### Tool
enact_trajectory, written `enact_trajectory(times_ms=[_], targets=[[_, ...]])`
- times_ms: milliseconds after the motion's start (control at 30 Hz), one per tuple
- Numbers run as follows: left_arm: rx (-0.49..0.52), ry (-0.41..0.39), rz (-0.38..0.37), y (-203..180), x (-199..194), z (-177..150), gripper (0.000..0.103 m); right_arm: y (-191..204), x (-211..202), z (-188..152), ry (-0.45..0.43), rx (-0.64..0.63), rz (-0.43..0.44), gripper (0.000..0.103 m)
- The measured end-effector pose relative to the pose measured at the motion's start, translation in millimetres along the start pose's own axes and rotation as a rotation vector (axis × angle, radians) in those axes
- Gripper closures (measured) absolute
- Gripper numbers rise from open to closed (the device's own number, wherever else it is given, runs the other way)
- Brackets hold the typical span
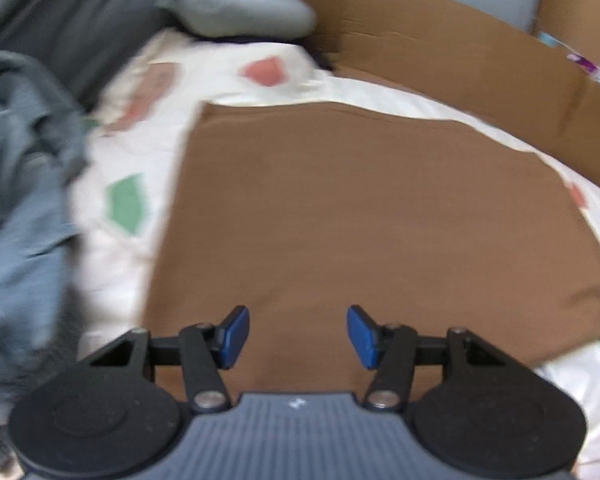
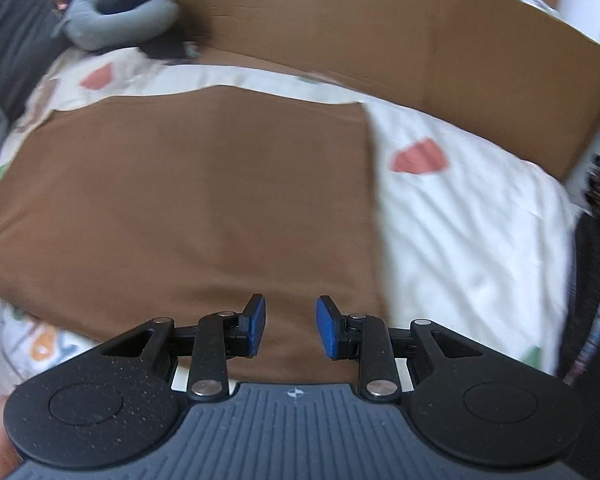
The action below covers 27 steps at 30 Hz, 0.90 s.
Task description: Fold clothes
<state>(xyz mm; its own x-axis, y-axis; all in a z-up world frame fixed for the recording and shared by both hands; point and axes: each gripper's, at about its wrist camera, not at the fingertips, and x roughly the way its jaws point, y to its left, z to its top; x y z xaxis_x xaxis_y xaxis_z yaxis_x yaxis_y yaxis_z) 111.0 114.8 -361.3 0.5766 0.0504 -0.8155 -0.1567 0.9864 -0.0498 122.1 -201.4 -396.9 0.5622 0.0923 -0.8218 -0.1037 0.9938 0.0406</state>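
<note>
I see the brown garment [image 1: 364, 216] spread flat on the patterned bedsheet [image 2: 468, 216], cardboard [image 2: 400, 40] at its far side. My left gripper [image 1: 298, 336] and right gripper [image 2: 290, 328] hang over its near edge, jaws apart, empty

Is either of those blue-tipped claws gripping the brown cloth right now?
No, the left gripper and right gripper both gape open, empty, above the flat brown cloth.
</note>
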Motion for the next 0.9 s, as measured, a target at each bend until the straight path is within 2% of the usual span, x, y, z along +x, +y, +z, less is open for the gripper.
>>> enact_trajectory(times_ms=[233, 433, 500, 567, 667, 767, 900], targets=[[0.083, 0.021, -0.123, -56, 19, -9, 0.054, 49, 15, 5, 0.02, -0.084, 0.102, 0.069], [0.106, 0.017, -0.178, -83, 29, -18, 0.068, 77, 23, 10, 0.031, -0.128, 0.167, 0.069], [0.103, 0.014, -0.192, -89, 30, -20, 0.076, 86, 23, 9, 0.029, -0.152, 0.188, 0.069], [0.103, 0.019, -0.211, -93, 31, -22, 0.078, 94, 24, 8, 0.032, -0.176, 0.207, 0.069], [0.119, 0.039, -0.216, -96, 32, -26, 0.084, 104, 29, 3, 0.056, -0.211, 0.233, 0.072], [0.139, 0.061, -0.214, -98, 34, -30, 0.084, 114, 35, -5, 0.095, -0.256, 0.249, 0.076], [0.162, 0.074, -0.196, -100, 30, -34, 0.082, 121, 31, -8, 0.084, -0.283, 0.266, 0.076]])
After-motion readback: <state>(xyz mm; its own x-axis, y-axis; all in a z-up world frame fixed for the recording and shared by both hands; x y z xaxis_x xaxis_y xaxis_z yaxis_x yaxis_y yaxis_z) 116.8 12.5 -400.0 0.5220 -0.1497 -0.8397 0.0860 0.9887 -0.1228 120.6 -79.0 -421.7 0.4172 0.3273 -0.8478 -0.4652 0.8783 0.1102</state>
